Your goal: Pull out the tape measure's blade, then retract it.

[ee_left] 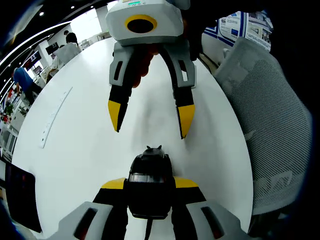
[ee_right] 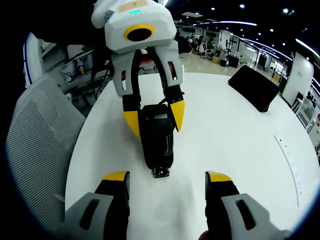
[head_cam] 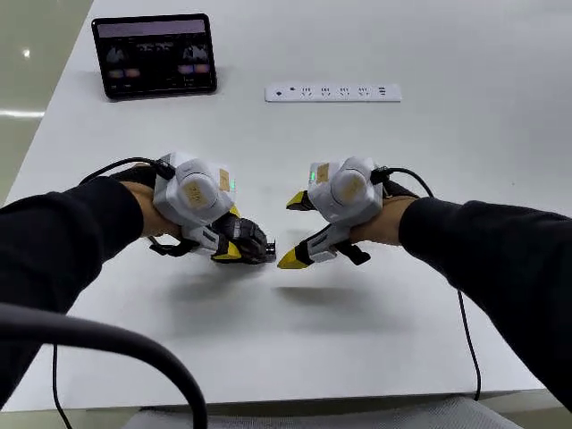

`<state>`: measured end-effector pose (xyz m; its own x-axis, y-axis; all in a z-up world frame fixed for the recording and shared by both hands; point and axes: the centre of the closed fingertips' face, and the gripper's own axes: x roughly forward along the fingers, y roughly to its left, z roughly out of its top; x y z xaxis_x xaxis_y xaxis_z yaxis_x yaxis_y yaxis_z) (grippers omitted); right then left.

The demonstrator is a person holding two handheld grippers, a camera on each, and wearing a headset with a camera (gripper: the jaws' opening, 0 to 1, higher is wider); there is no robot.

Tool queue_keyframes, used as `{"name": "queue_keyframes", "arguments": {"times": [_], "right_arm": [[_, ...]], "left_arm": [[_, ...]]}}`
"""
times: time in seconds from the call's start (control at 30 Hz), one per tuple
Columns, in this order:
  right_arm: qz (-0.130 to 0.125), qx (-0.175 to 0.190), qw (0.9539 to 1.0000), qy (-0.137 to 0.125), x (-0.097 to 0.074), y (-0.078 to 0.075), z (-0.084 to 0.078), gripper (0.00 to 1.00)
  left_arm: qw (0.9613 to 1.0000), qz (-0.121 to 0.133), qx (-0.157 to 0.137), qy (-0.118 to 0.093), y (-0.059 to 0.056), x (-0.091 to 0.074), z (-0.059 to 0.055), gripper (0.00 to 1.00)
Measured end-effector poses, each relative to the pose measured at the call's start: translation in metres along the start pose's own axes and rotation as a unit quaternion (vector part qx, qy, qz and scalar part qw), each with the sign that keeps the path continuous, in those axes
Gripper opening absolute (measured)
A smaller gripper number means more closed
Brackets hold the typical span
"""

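I have one white worktop (head_cam: 429, 179) on my feed. Farthest left, at its far edge, one black tablet with a lit screen (head_cam: 155, 55) stands propped up, well apart from everything else.

Next comes the left hand-held gripper (head_cam: 232, 234), white-bodied with two yellow-tipped jaws. Those jaws are clamped on either side of the one black tape measure (head_cam: 250, 239), which sits low over the worktop near the middle (I cannot tell whether the case touches the surface). The case's mouth faces right. The blade looks fully wound in, with just its one small metal end tab (ee_right: 160, 172) sitting at that mouth.

Just to the right is the right hand-held gripper (head_cam: 293, 230), the second of the two. It has the same white body and two yellow tips, which makes four tips in all. Its jaws are spread wide and empty. The end tab lies just in front of the gap between them and touches neither tip.

Beyond that gripper, toward the far side, one long white power strip (head_cam: 332, 92) lies flat. Two black cables (head_cam: 464, 326), one per gripper, trail back toward the near edge. One grey mesh chair (ee_left: 270, 125) stands at that edge.
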<state>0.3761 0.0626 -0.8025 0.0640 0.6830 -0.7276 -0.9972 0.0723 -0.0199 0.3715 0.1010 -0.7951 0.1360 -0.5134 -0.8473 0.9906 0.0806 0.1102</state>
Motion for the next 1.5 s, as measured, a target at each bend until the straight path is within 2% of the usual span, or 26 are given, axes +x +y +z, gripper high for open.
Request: {"name": "queue_keyframes", "arguments": {"times": [0.13, 0.2, 0.33, 0.5, 0.87, 0.93, 1.07, 1.23, 1.3, 1.5], "right_arm": [[0.014, 0.002, 0.9998, 0.011, 0.01, 0.003, -0.005, 0.48], [0.03, 0.013, 0.9994, 0.008, 0.014, 0.008, -0.006, 0.41], [0.034, 0.004, 0.9992, 0.021, 0.019, 0.008, -0.011, 0.3], [0.037, -0.02, 0.9986, 0.031, 0.024, 0.009, -0.015, 0.26], [0.043, -0.038, 0.9978, 0.033, 0.03, 0.01, -0.014, 0.18], [0.039, -0.057, 0.9968, 0.04, 0.033, 0.009, -0.017, 0.14], [0.042, -0.054, 0.9968, 0.041, 0.035, 0.012, -0.016, 0.14], [0.041, -0.056, 0.997, 0.035, 0.037, 0.011, -0.015, 0.12], [0.043, -0.046, 0.9977, 0.025, 0.037, 0.009, -0.015, 0.11], [0.042, -0.042, 0.998, 0.022, 0.037, 0.009, -0.015, 0.09]], "left_arm": [[1.0, 0.002, -0.004, 0.001, -0.001, 0.0, 0.0, 0.29], [1.0, 0.002, -0.007, 0.0, -0.001, -0.001, 0.001, 0.29], [1.0, -0.001, -0.009, 0.0, 0.0, 0.0, 0.001, 0.29], [0.9999, 0.0, -0.014, -0.004, -0.001, -0.001, 0.001, 0.3], [0.9997, 0.002, -0.024, -0.007, 0.0, -0.001, 0.001, 0.3], [0.9997, 0.002, -0.023, -0.012, 0.0, -0.001, 0.001, 0.3], [0.9995, 0.002, -0.028, -0.013, 0.0, -0.001, 0.001, 0.3], [0.9995, 0.001, -0.029, -0.016, -0.001, -0.001, 0.001, 0.3], [0.9994, 0.001, -0.029, -0.017, 0.0, -0.001, 0.001, 0.3], [0.9996, -0.002, -0.024, -0.016, 0.001, 0.0, 0.0, 0.3]]}}
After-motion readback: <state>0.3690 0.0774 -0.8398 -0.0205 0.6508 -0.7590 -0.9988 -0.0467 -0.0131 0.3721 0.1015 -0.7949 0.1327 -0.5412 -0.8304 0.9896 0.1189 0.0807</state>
